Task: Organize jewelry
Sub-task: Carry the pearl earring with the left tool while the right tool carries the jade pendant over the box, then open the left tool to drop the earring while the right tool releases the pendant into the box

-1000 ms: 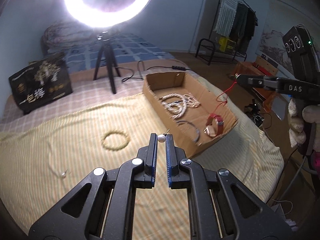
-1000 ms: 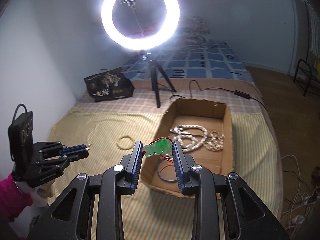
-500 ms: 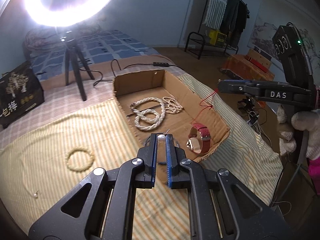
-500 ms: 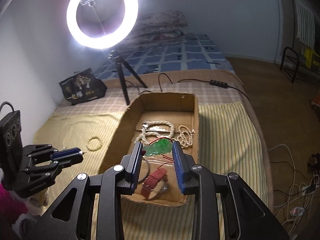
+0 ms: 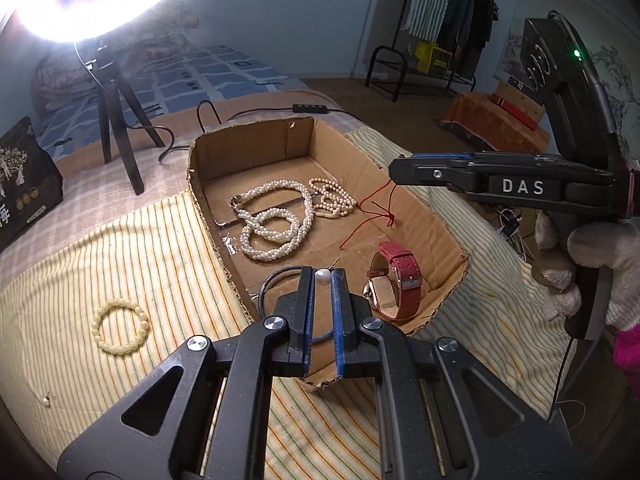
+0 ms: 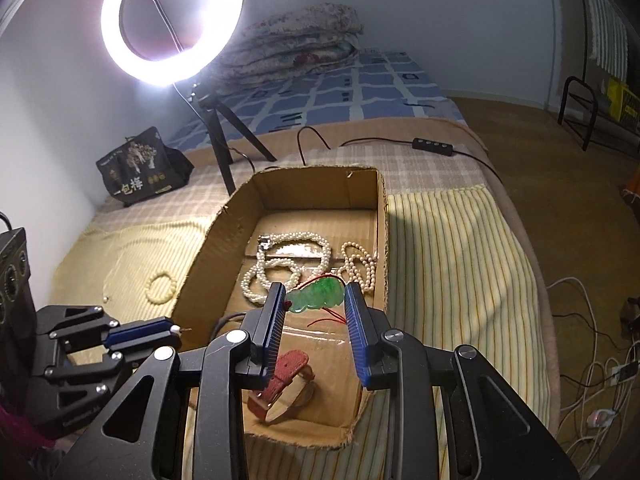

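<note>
Bed covered by a yellow striped cloth (image 5: 132, 264), ring light (image 6: 172, 20) on a tripod at the far end. On the cloth, an open cardboard box (image 5: 404, 184), long side running away from the cameras.

Inside the box, far half: coiled white pearl necklace (image 5: 272, 220), with a smaller cream bead strand (image 5: 332, 200) touching its right side. Near right corner: red-strap watch (image 5: 396, 284) lying on its side. Thin dark ring (image 5: 276, 280) on the box floor by the near left wall, partly hidden by the left gripper.

Outside the box, left of it on the cloth: pale yellow bead bracelet (image 5: 120, 330); further toward the near left edge, a tiny lone pearl (image 5: 46, 400).

Right gripper (image 6: 316, 300) hangs over the box, clamped on a green jade pendant (image 6: 318, 296); its red cord (image 5: 372, 212) trails down into the box. Gloved hand (image 5: 592, 268) on its handle.

Left gripper (image 5: 323, 276) over the near end of the box, pinched tight on a pearl earring (image 5: 322, 276), the pearl at the fingertips
</note>
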Motion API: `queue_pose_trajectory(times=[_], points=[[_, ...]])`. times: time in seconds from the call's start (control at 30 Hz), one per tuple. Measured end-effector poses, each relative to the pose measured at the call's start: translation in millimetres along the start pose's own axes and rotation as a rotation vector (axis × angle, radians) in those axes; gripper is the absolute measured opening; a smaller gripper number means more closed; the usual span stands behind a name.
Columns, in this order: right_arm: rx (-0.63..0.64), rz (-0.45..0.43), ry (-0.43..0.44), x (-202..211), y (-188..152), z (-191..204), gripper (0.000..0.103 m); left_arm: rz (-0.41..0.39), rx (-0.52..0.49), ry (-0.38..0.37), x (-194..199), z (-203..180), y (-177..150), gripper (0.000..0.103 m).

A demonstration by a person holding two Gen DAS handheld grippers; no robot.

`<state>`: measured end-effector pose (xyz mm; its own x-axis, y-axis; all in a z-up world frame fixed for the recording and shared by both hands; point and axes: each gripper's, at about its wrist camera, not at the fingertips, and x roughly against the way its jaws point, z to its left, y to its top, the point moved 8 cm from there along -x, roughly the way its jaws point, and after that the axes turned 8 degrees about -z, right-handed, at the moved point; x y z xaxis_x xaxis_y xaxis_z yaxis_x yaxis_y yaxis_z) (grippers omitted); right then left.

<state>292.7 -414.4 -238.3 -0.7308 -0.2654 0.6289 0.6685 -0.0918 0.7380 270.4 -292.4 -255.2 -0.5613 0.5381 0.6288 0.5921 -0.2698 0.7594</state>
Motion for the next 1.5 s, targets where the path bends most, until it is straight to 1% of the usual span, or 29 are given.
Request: queue_pose_trajectory(times=[0.23, 0.67, 0.7, 0.73, 0.77, 0.8, 0.83, 0.93, 0.97, 1.0, 1.23, 1.3, 1.33, 1.5], points=[[-0.018, 0.012, 0.001, -12, -4, -1, 0.028, 0.014, 0.005, 0.006, -6, 3, -3, 0.006], [-0.018, 0.012, -0.007, -13, -6, 0, 0.030, 0.009, 0.000, 0.012, -3, 2, -4, 0.006], [-0.018, 0.013, -0.011, -13, -5, 0, 0.032, 0.010, 0.003, 0.011, -3, 2, -4, 0.007], [-0.019, 0.013, -0.014, -13, -6, -1, 0.034, 0.011, 0.004, 0.011, -3, 2, -3, 0.013], [-0.019, 0.012, -0.018, -13, -6, -1, 0.039, 0.009, 0.007, 0.011, -1, 2, -3, 0.029], [-0.020, 0.011, -0.021, -12, -5, -1, 0.045, 0.002, 0.011, 0.012, 0, 3, -2, 0.037], [-0.021, 0.006, -0.025, -11, -5, -1, 0.047, -0.007, 0.013, 0.012, 3, 3, -1, 0.044], [-0.023, 0.001, -0.034, -9, -3, -1, 0.054, -0.016, 0.008, 0.012, 7, 2, 0, 0.044], [-0.022, -0.003, -0.040, -7, -3, -2, 0.061, -0.017, 0.004, 0.013, 8, 1, 0, 0.044], [-0.022, -0.007, -0.043, -6, -2, -1, 0.064, -0.019, 0.001, 0.014, 9, 1, 1, 0.044], [-0.017, -0.011, -0.067, 1, 0, 4, 0.066, -0.030, -0.005, 0.020, 20, 1, 1, 0.044], [-0.015, -0.014, -0.076, 4, 2, 5, 0.071, -0.035, -0.006, 0.025, 24, 2, 2, 0.044], [-0.015, -0.019, -0.079, 5, 2, 6, 0.072, -0.038, -0.005, 0.026, 26, 3, 2, 0.044], [-0.012, -0.022, -0.089, 11, 5, 12, 0.072, -0.052, -0.003, 0.032, 37, 6, 4, 0.044]])
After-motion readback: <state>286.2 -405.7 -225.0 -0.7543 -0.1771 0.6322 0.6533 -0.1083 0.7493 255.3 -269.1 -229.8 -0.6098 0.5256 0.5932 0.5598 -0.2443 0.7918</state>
